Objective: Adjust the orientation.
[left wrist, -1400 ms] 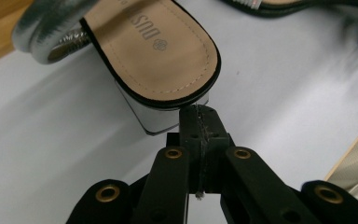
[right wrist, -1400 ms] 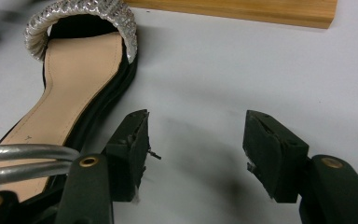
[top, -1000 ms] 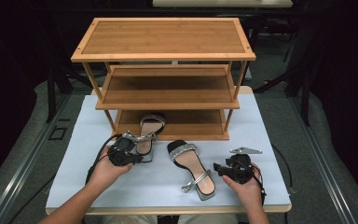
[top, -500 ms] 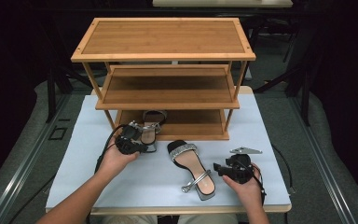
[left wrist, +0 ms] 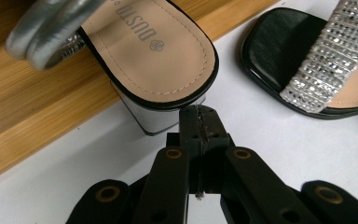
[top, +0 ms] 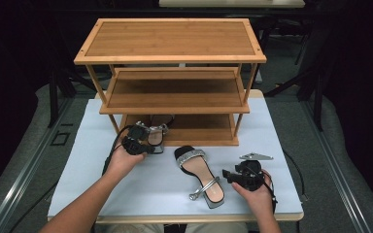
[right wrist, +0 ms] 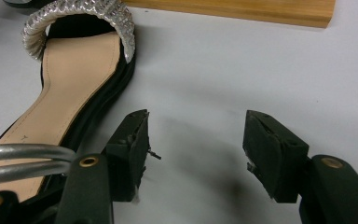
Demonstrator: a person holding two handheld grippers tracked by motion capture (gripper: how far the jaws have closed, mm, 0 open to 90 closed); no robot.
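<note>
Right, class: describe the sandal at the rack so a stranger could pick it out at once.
Start at the three-tier wooden shoe rack on the white table. At the front left of its bottom shelf lies a sandal, heel jutting over the shelf edge by the left gripper. Unlike the other sandal, flat on the table, it rests on the wood.

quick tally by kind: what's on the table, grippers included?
Sandals: 2, one at the rack's bottom shelf, one on the white table
Wooden shoe rack: 1
Grippers: 2, left gripper, right gripper
Total: 5
</note>
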